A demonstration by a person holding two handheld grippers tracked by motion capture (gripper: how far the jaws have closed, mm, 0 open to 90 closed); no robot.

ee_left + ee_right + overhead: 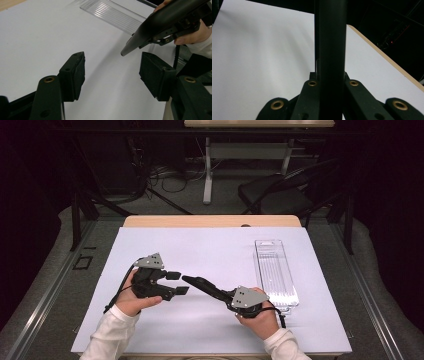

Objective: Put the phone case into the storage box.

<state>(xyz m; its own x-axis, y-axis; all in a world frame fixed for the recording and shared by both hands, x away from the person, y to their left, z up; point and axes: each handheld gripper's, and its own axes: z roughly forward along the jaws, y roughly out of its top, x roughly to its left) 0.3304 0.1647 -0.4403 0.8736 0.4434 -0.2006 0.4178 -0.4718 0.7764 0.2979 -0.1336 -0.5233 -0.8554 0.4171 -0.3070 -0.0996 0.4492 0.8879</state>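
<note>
White table, long black tool clamped in right gripper jaws, tip seemingly just beyond left gripper's gaping jaws.

Black tapered rod, matte, clamped at its thick end, held off the white sheet, narrow tip pointing toward 10 o'clock.

Matt black plastic tool, clear ribbed plastic tray, smooth white sheet.
</note>
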